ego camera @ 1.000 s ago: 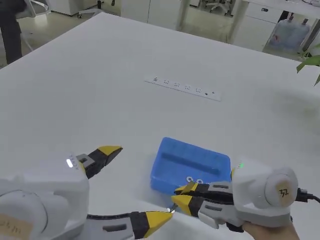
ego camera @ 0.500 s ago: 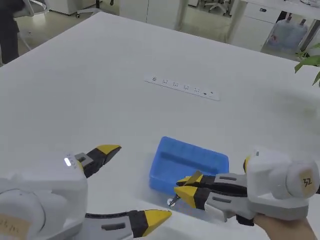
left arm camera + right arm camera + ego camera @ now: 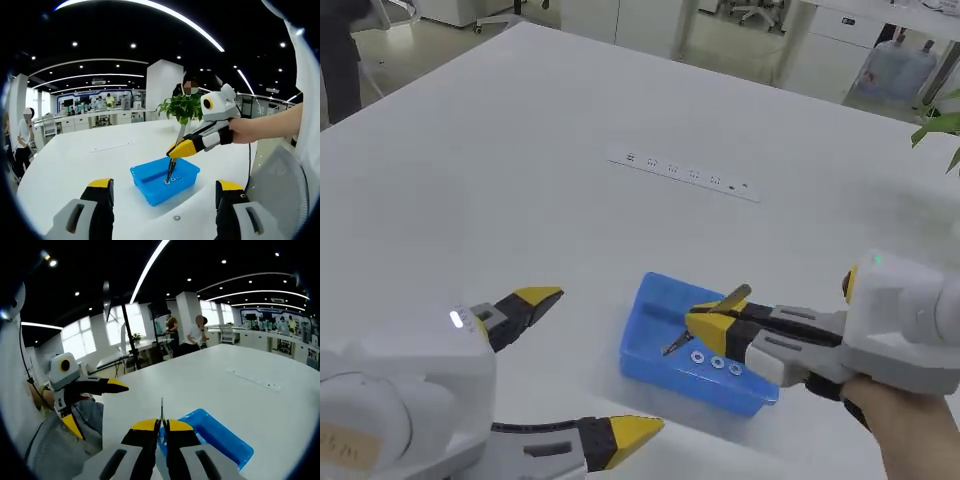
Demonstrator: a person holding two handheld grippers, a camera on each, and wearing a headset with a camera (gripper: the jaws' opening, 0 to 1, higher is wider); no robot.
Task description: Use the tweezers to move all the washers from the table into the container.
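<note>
Power strip (image 3: 684, 174): white and long, lying flat, sockets in a row.
Plant (image 3: 942, 125): green leaves poking in, well off to the right of the power strip.
Water jug (image 3: 893, 63): bluish, far beyond the power strip and to its right, beside white desks.
Office chair (image 3: 755, 10): wheeled base showing, straight beyond the power strip.
Person (image 3: 340, 70): dark legs, standing far to the left of the power strip.
Ceiling lights (image 3: 100, 76): long curved strips and round spots, high over the power strip.
Column (image 3: 162, 85): white and square, well behind the power strip.

The right hand-held gripper (image 3: 716, 312) hides part of the container (image 3: 638, 336).
</note>
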